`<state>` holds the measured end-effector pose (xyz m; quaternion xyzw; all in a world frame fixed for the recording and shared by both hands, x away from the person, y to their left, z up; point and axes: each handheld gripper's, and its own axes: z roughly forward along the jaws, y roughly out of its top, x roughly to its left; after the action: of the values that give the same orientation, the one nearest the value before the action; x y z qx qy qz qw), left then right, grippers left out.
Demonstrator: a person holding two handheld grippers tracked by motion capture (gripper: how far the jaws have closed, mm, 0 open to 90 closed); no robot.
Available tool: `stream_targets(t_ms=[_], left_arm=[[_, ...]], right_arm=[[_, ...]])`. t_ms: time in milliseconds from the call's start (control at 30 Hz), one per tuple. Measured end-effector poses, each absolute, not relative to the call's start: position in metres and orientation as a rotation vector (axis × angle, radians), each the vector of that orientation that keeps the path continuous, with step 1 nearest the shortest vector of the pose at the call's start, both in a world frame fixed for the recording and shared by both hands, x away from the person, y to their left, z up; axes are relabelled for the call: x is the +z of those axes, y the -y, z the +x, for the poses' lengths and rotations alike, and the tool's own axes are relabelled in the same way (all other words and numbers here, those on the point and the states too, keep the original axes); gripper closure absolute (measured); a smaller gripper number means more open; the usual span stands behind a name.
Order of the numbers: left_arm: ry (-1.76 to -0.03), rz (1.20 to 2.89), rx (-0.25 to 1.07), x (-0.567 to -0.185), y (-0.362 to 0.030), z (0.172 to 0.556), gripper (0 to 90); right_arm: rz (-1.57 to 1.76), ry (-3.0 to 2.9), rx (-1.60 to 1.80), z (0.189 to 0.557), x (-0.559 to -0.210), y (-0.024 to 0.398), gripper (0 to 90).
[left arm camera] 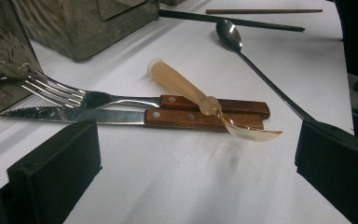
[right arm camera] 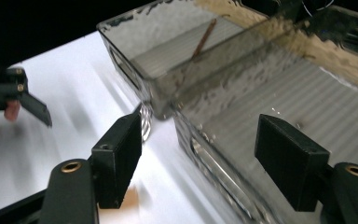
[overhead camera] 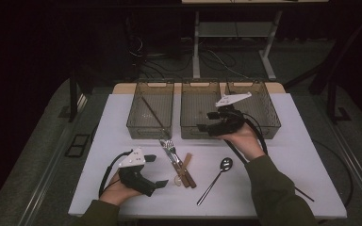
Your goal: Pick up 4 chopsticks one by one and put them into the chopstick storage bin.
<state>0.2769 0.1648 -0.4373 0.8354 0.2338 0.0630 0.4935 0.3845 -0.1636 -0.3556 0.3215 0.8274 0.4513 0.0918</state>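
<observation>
On the white surface (overhead camera: 287, 160), just ahead of the left hand-held gripper (overhead camera: 159, 170), lies a small cluster of cutlery: a fork (left arm camera: 98, 99) and a serrated knife (left arm camera: 121, 116), both with riveted wooden handles, side by side and touching, with a translucent amber plastic spoon (left arm camera: 200, 95) resting across their handles, its bowl toward the gripper. The left hand-held gripper sits low near the surface, its jaws spread wide with nothing between them; the cutlery lies beyond the jaw tips, not touched. To the far side of that cluster, a long-handled metal spoon (overhead camera: 218, 175) lies alone, its bowl pointing away from the person. Beyond it, in the left gripper view, a dark chopstick (left arm camera: 233, 19) and a brown chopstick (left arm camera: 263, 10) lie on the surface, apart from each other. The right hand-held gripper (overhead camera: 206, 127) is held at the near wall of the middle bin (overhead camera: 191, 129), one of three smoky see-through bins standing in a row at the far part of the surface. Its jaws are well apart and hold nothing; in the right gripper view they straddle the corner region where the middle bin meets the left bin (right arm camera: 135, 51), without pressing on either wall. One brown chopstick (right arm camera: 204, 39) lies slanted inside the left bin. The right bin (overhead camera: 273, 122) stands behind the right hand-held gripper's grey plate.
</observation>
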Motion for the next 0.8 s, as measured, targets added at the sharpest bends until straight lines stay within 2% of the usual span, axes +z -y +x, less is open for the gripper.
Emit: stream_targets(t_ms=[800], left_arm=[[-0.572,2.046,0.172,-0.437,-0.165,0.276,0.0]], right_arm=[[0.997,-2.412,1.292,0.331,-0.386,0.258,33.2]])
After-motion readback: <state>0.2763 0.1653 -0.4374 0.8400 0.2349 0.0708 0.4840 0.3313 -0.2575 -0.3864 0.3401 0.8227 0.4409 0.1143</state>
